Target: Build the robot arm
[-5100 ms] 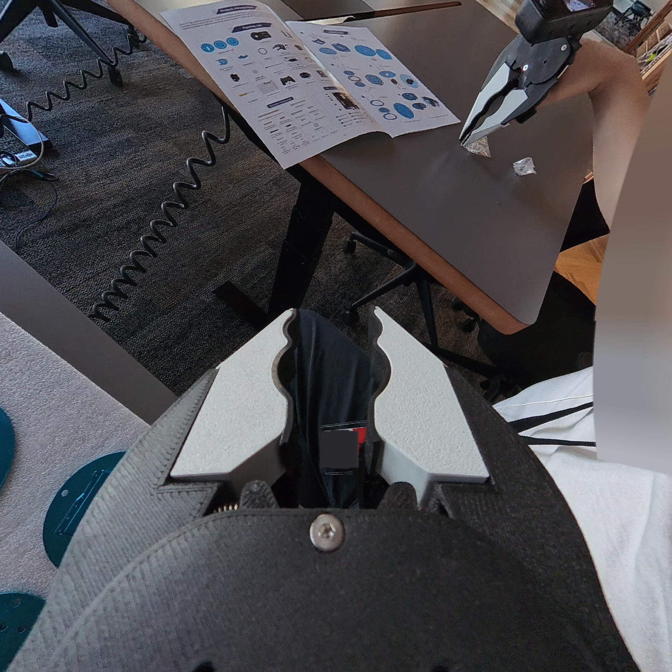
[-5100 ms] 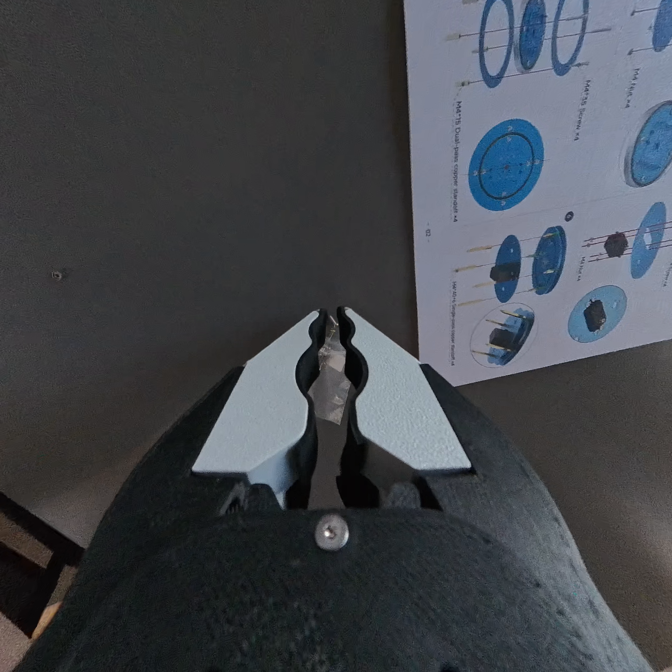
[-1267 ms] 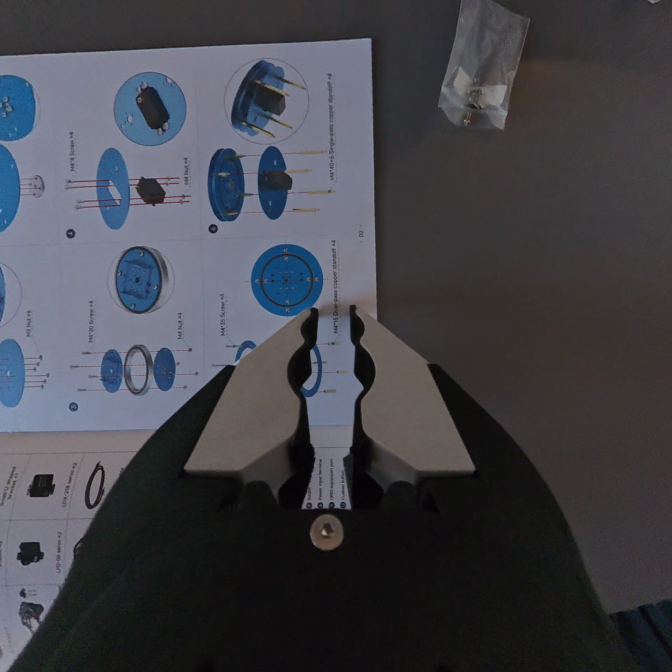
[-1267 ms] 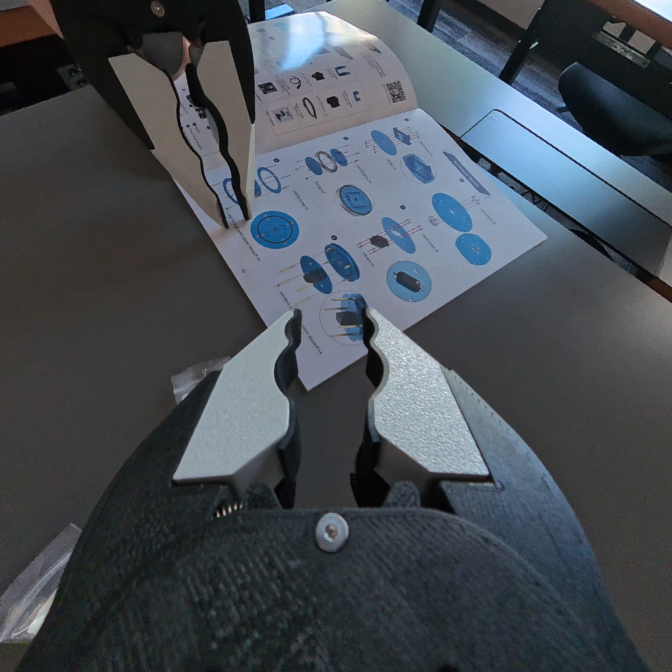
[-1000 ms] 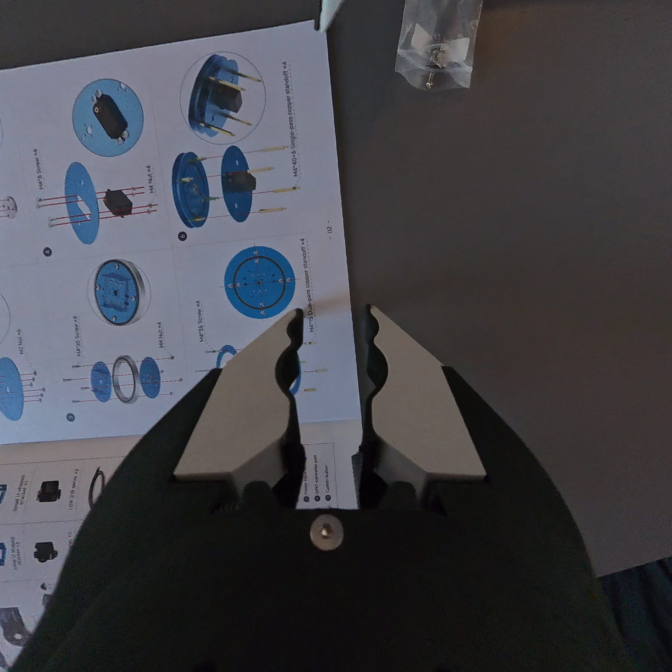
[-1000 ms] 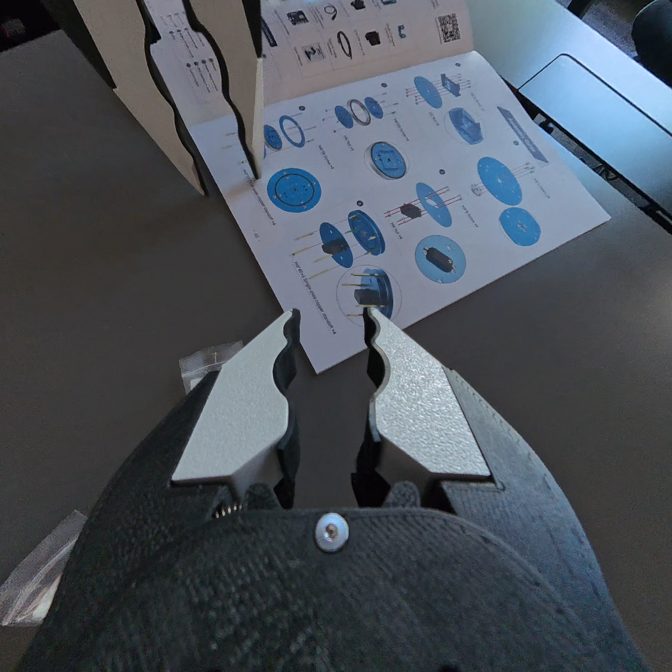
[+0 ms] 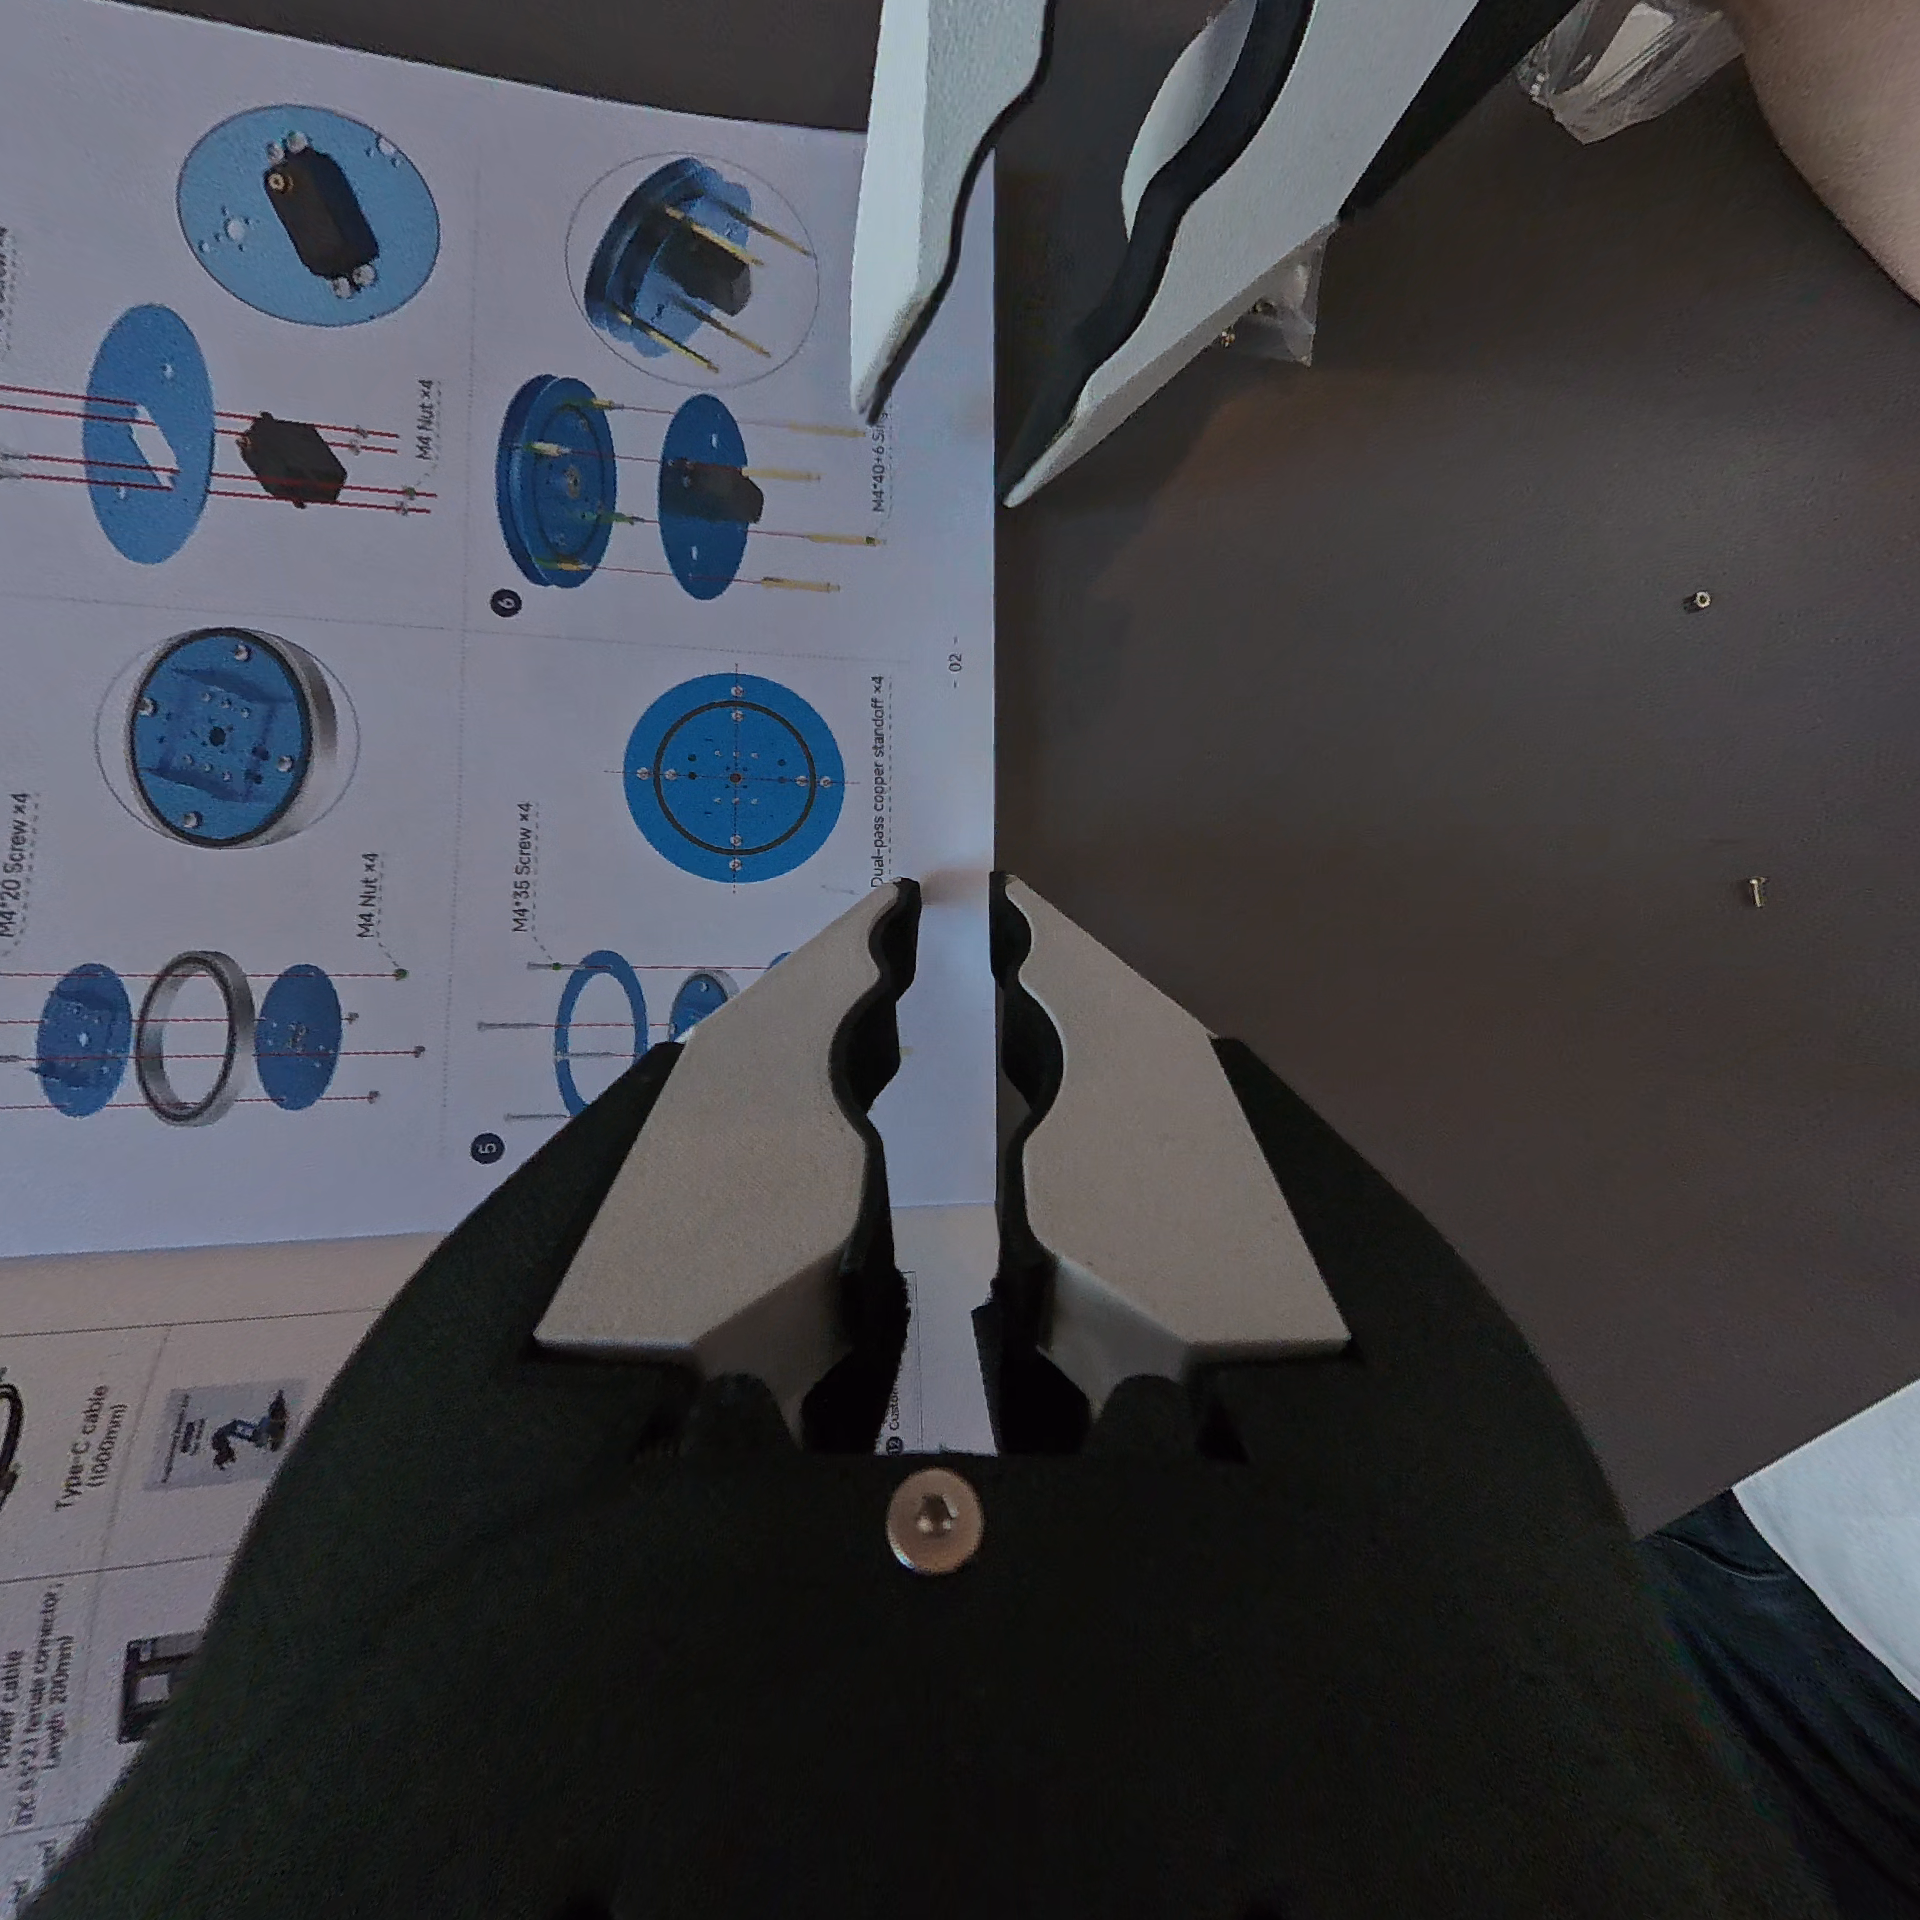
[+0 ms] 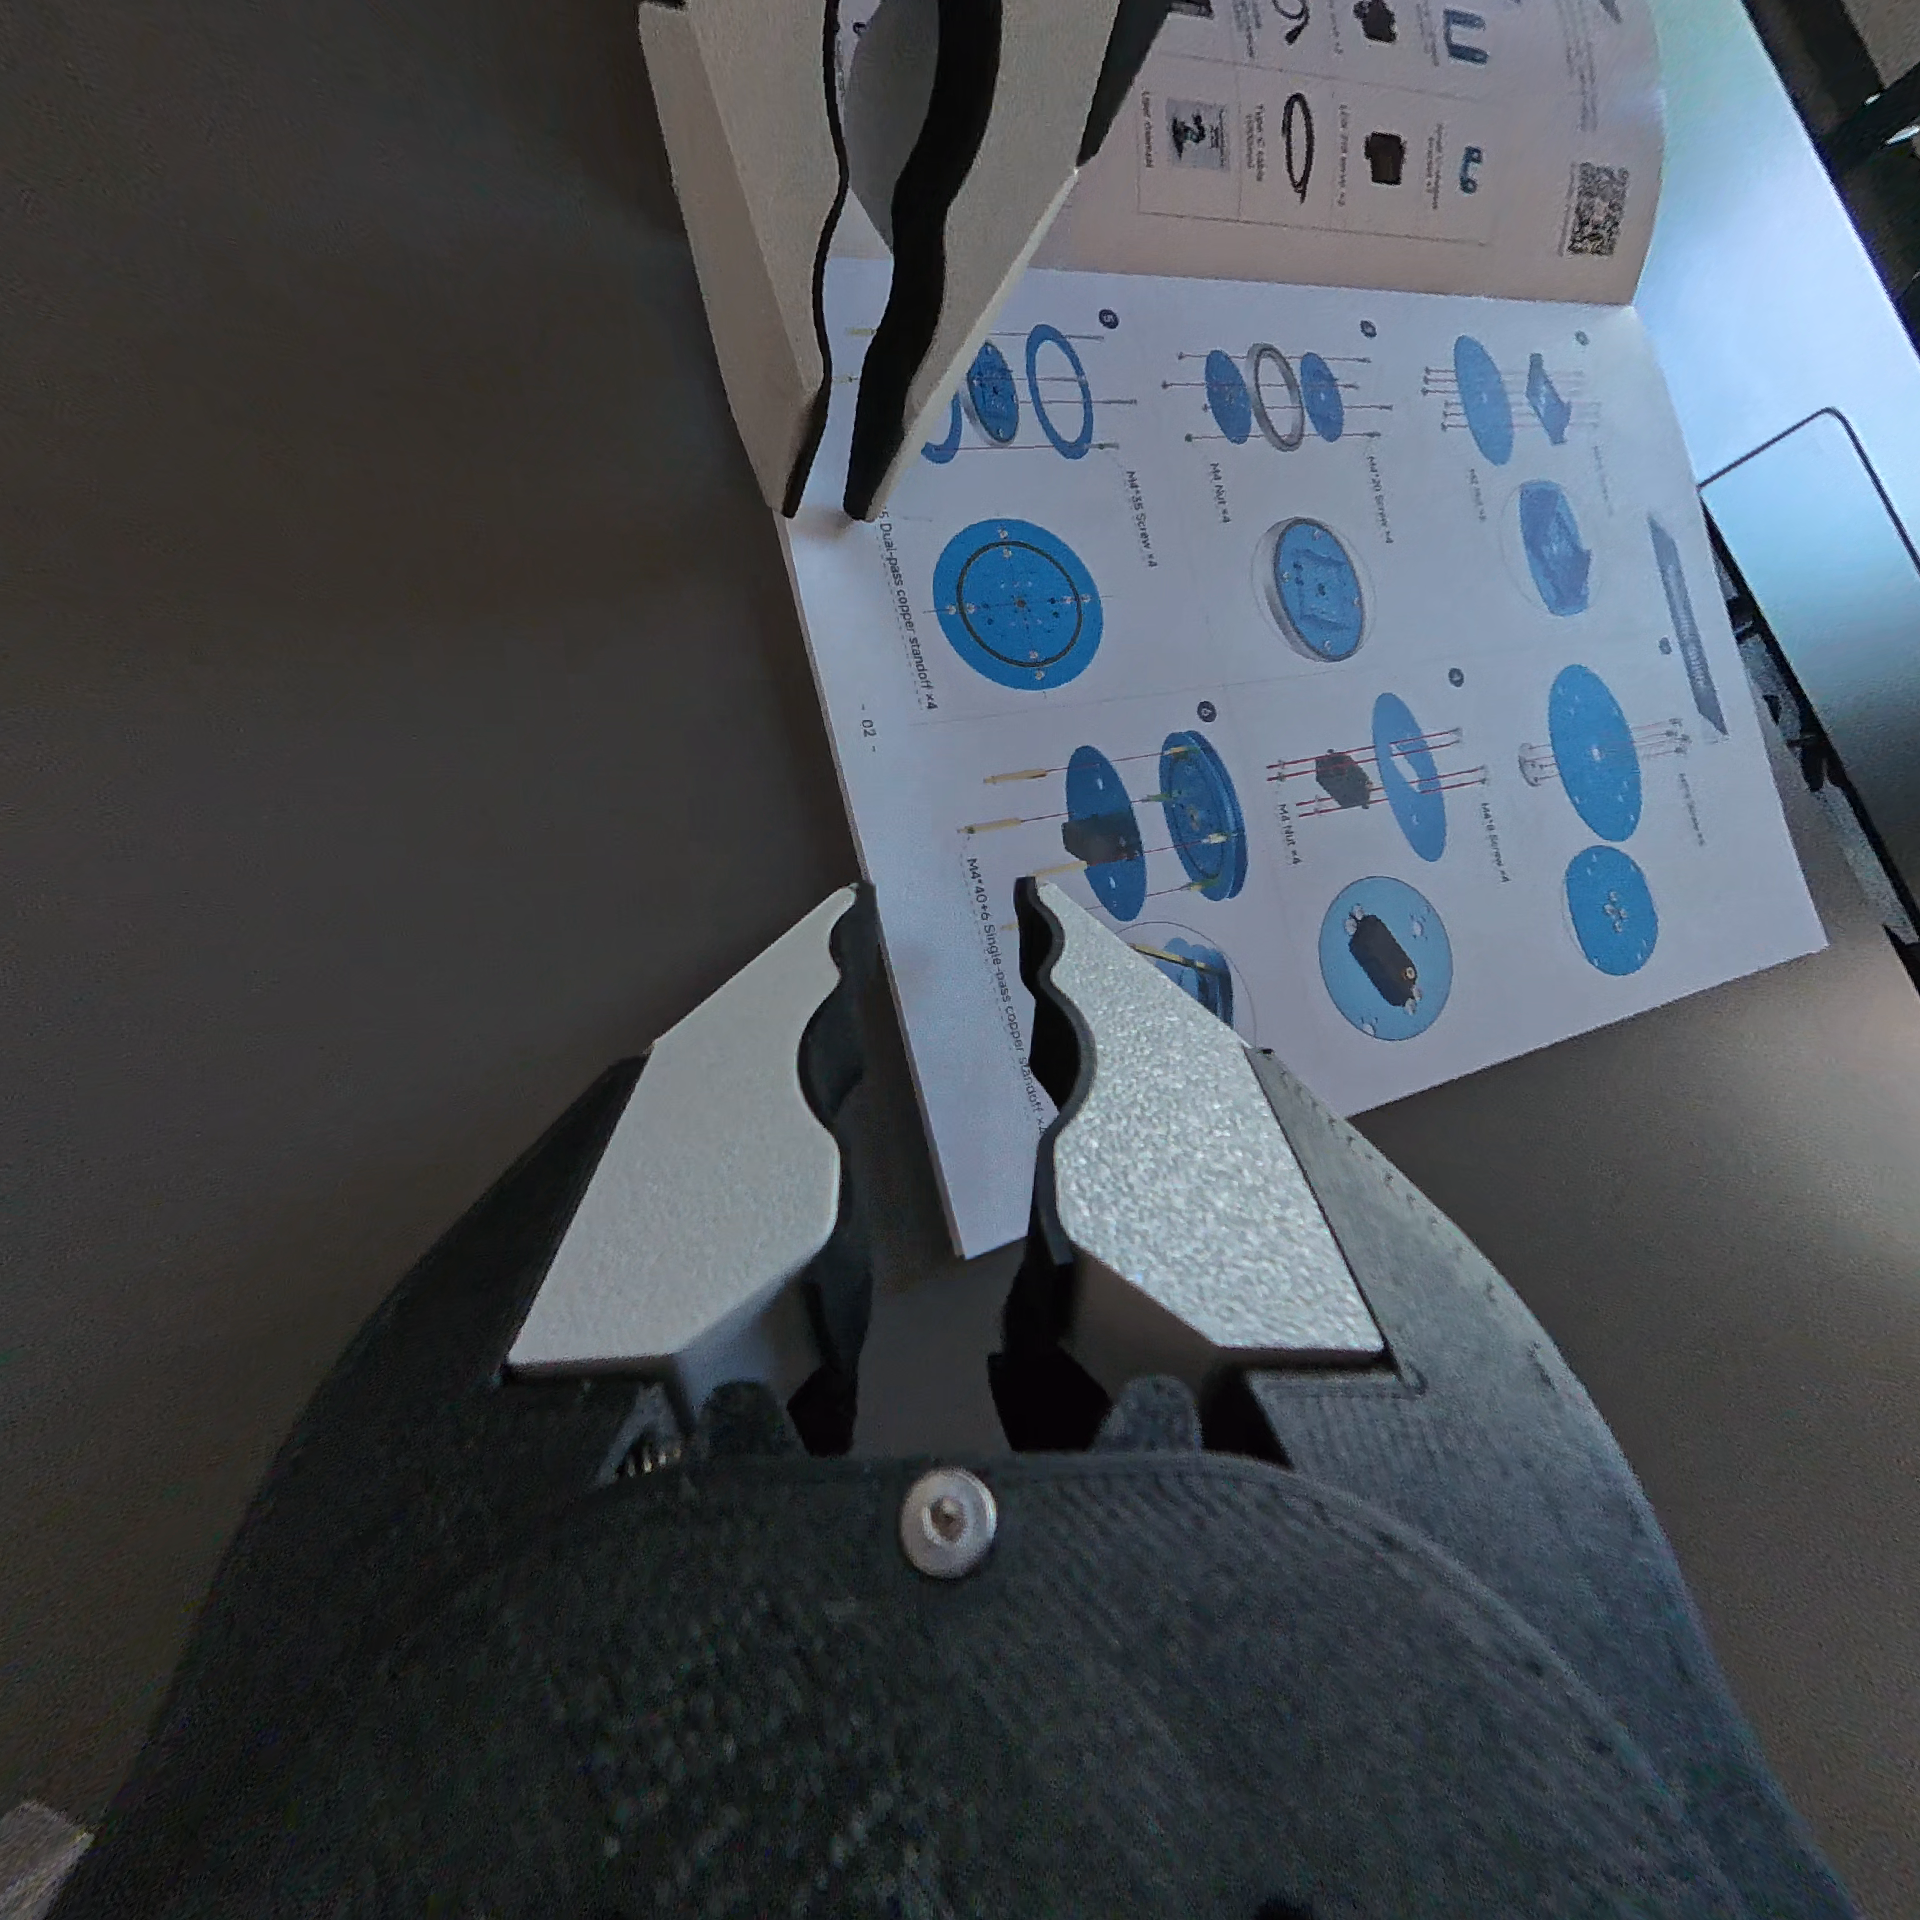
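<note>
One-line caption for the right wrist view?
Both open hand-held grippers, right and left, straddle the edge of an open instruction booklet on a dark table.

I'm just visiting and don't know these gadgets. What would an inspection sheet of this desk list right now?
Surface: dark grey tabletop, matte, mostly bare.
Main things: open instruction booklet lying flat, printed with blue part diagrams.
Clutter: a small nut and a small screw loose on the table; a clear plastic bag at the far edge, partly hidden.
Grippers: left gripper open, fingers astride the booklet's edge; right gripper open, likewise astride that edge nearer the corner. Whether either touches the paper cannot be told.
Cables: nothing seen.
Surroundings: a person's arm and white garment; another desk beyond.
</note>
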### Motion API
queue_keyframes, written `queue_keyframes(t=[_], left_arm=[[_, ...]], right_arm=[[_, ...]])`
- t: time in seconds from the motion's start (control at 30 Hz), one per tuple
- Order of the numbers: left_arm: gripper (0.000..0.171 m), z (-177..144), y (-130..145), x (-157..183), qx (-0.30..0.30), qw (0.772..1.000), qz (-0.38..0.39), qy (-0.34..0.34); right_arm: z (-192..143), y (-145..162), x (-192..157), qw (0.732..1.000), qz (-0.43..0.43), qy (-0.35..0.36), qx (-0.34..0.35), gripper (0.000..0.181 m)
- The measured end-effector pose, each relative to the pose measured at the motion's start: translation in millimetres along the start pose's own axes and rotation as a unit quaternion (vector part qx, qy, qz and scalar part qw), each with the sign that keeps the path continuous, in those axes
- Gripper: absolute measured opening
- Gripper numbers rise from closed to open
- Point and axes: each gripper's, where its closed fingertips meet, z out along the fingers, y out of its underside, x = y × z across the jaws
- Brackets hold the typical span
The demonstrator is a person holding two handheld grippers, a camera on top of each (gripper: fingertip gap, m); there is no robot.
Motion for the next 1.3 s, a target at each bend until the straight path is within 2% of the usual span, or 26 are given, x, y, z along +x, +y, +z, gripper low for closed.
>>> queue_keyframes(t=[0.27, 0.37, 0.43, 0.63, 0.77, 0.83, 0.93, 1.0, 1.07, 1.13, 1.17, 1.23, 1.3], left_arm=[[0.009, 0, 0, -1, 0.008, 1.000, 0.008, -0.004], [0.014, 0, 0, 1, 0.009, 1.000, 0.013, 0.004], [0.014, -1, 0, 2, 0.009, 1.000, 0.014, 0.010], [0.042, 0, -8, 5, -0.004, 1.000, 0.016, 0.008], [0.039, 3, -33, 1, 0.024, 0.998, 0.027, -0.049], [0.035, 5, -43, -6, 0.028, 0.993, 0.044, -0.102], [0.019, 8, -49, -17, 0.013, 0.975, 0.106, -0.193], [0.001, 6, -50, -23, 0.007, 0.957, 0.149, -0.247], [0.000, -1, -54, -24, 0.028, 0.946, 0.166, -0.277], [0.000, -13, -56, -23, 0.068, 0.947, 0.138, -0.281], [0.000, -21, -57, -23, 0.094, 0.949, 0.113, -0.279], [0.000, -43, -57, -24, 0.158, 0.946, 0.056, -0.277], [0.000, -69, -56, -22, 0.237, 0.933, 0.002, -0.270]], right_arm=[[-9, -14, 9, 0.999, -0.021, 0.039, 0.028, 0.021], [-8, -19, 8, 0.998, -0.036, 0.043, 0.035, 0.002], [-7, -19, 7, 0.998, -0.042, 0.045, 0.026, 0.000], [-12, -29, 17, 0.994, -0.051, 0.086, 0.040, 0.000], [-12, -31, 18, 0.994, -0.046, 0.089, 0.036, 0.000], [-13, -34, 19, 0.994, -0.039, 0.092, 0.037, 0.000], [-14, -40, 19, 0.994, -0.032, 0.095, 0.050, 0.000], [-14, -43, 21, 0.993, -0.029, 0.100, 0.056, 0.000], [-18, -48, 27, 0.988, -0.046, 0.127, 0.072, 0.002], [-35, -53, 42, 0.976, -0.065, 0.190, 0.081, 0.025], [-45, -56, 45, 0.970, -0.076, 0.210, 0.095, 0.030], [-70, -67, 46, 0.959, -0.081, 0.223, 0.155, 0.038], [-79, -58, 43, 0.965, -0.062, 0.195, 0.167, 0.038]])
